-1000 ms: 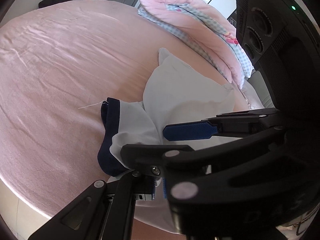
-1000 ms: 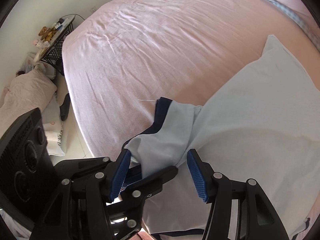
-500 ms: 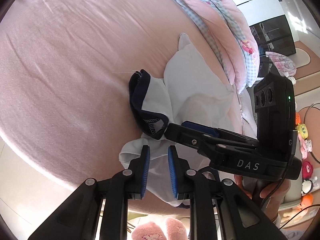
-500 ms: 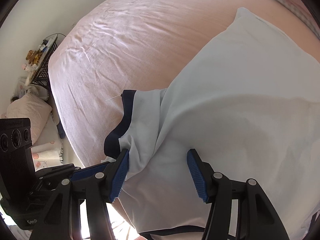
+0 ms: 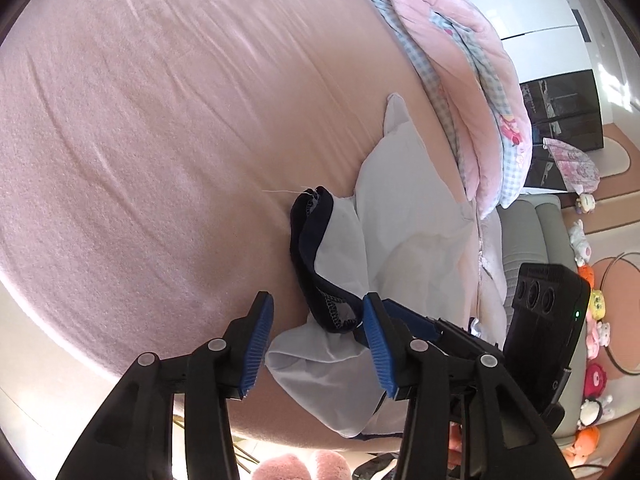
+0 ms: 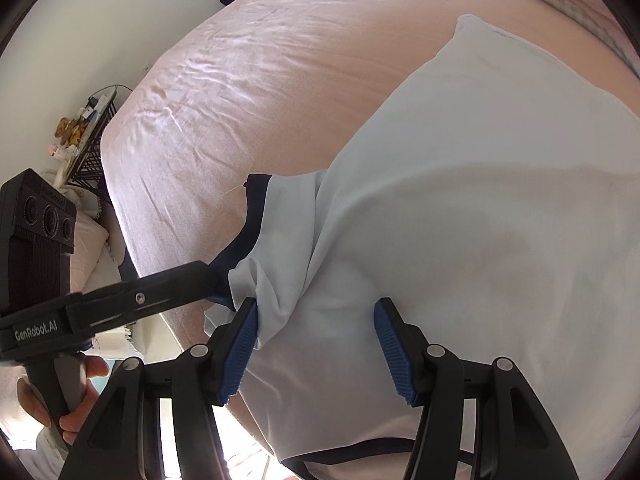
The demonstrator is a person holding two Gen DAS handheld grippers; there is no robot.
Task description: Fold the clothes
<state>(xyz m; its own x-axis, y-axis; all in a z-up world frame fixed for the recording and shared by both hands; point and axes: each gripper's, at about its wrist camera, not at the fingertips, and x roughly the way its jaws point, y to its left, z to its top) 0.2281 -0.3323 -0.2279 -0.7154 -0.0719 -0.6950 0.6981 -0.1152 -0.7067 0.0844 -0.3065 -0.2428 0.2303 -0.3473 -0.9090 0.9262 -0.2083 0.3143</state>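
White shirt (image 6: 460, 220) with navy trim lies on the pink bed (image 5: 140, 140), near its front edge, hem hanging slightly over. Navy-cuffed sleeve (image 5: 320, 256) bunched on the side facing the bed's open middle. My left tongs (image 5: 316, 344) stand wide open, pads either side of the sleeve's lower fold, gripping nothing. My right tongs (image 6: 316, 346) also wide open over the shirt body, one pad touching the bunched sleeve cloth, nothing clamped. Folded pink quilt (image 5: 460, 76) lies along the far edge beyond the shirt.
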